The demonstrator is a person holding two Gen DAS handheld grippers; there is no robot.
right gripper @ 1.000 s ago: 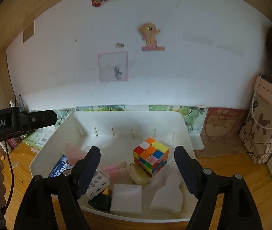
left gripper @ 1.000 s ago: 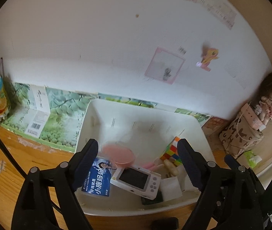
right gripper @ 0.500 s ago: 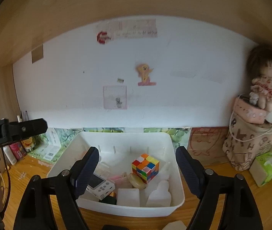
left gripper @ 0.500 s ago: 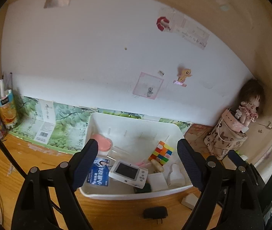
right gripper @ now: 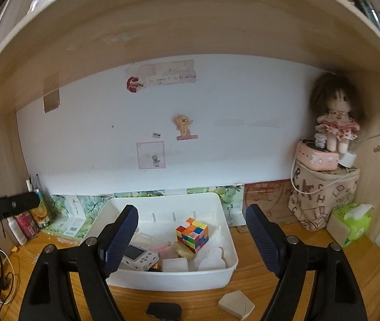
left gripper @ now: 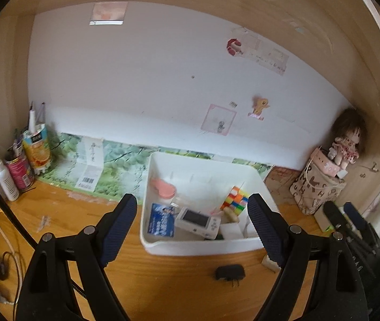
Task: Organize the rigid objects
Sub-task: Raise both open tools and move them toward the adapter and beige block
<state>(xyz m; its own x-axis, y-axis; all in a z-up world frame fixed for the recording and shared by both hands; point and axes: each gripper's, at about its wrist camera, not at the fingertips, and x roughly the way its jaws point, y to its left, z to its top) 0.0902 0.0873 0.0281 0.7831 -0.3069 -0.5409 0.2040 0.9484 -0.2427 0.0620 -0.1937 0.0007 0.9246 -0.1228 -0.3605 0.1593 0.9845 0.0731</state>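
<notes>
Both grippers — left and right — hover before the white bin on the desk, jaws spread wide and empty. The bin holds a cube, a handheld console and other small things — a black plug and a pale block lie just before it.
</notes>
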